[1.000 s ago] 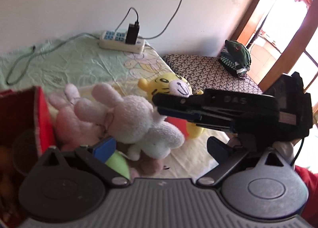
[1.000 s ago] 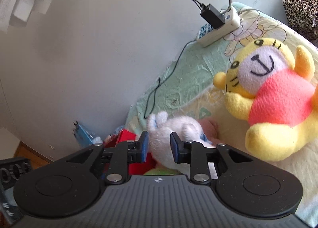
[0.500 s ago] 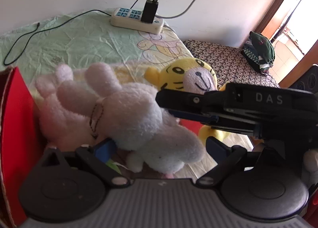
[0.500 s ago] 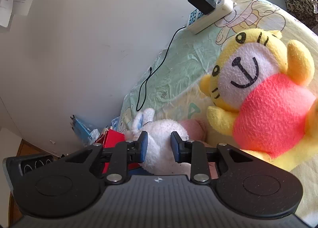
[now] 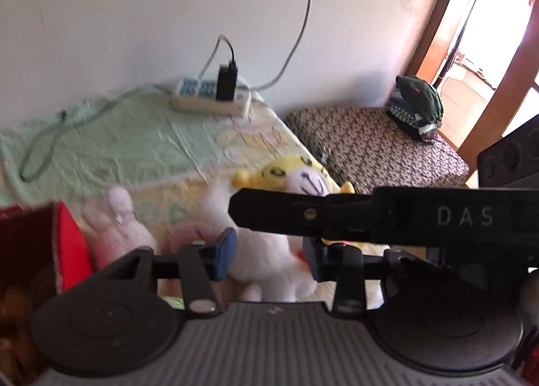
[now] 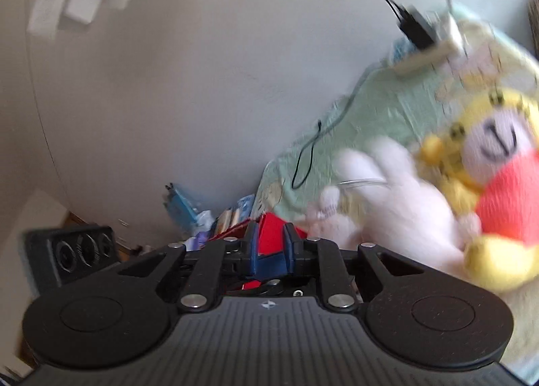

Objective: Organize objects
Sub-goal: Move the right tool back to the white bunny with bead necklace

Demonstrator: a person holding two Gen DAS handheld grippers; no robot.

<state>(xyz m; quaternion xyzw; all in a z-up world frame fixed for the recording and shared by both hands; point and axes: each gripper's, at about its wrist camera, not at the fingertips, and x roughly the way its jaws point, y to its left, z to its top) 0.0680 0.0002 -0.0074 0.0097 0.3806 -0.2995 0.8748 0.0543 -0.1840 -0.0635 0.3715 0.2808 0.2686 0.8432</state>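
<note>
A white plush rabbit (image 5: pixel 266 264) sits between the blue pads of my left gripper (image 5: pixel 267 253), which is shut on its body. A pink plush rabbit (image 5: pixel 118 231) lies to its left beside a red box (image 5: pixel 69 248). Behind them sits a yellow tiger plush (image 5: pixel 296 177) in a red shirt. My right gripper (image 6: pixel 271 244) hovers over the red box (image 6: pixel 269 234), its fingers a narrow gap apart and holding nothing. Its black body crosses the left wrist view above the white rabbit. The right wrist view is blurred, with the white rabbit (image 6: pixel 404 204) against the tiger (image 6: pixel 488 157).
The toys lie on a green and yellow sheet (image 5: pixel 134 143) against a white wall. A power strip (image 5: pixel 209 99) with a charger and cables is at the back. A patterned seat (image 5: pixel 377 150) with a green cap (image 5: pixel 419 106) stands right. A black speaker (image 6: pixel 70 251) stands left.
My left gripper's fingers have closed from wide open onto the white rabbit, and its view has tilted up. The right gripper has swung left over the red box, its gap a little narrower.
</note>
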